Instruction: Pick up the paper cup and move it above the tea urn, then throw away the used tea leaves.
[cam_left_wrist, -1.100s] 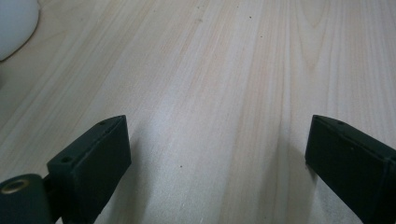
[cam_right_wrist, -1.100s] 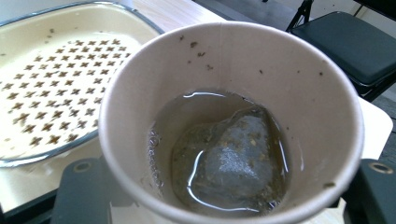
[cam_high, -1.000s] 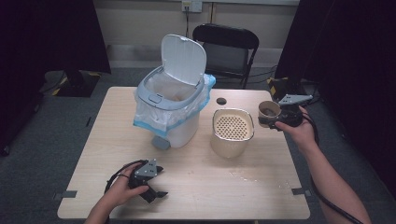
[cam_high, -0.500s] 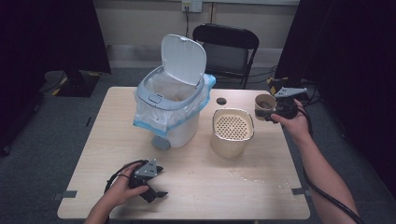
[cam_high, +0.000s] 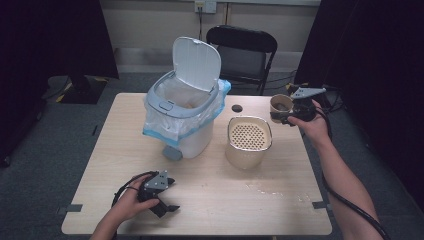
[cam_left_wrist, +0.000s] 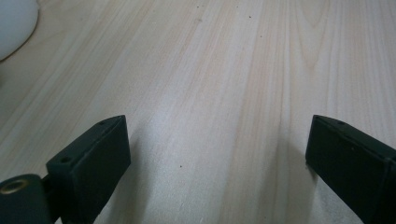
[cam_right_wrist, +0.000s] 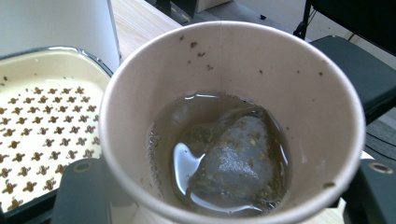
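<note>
Cup (cam_right_wrist: 233, 121) with tea and teabag, pinched by right gripper (cam_high: 292, 116) fingers beside strainer (cam_high: 248, 141); tilting risks spilling on tabletop (cam_high: 100, 165). Left gripper (cam_high: 159, 196) fingers spread, empty.

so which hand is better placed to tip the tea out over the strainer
Right. The right gripper already grips the paper cup beside the strainer; the left gripper rests open and empty on the table.

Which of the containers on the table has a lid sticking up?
The white bin lined with a blue bag: its flip lid stands open. The beige strainer pot has a holed top, and the paper cup in the right claw is lidless.
</note>
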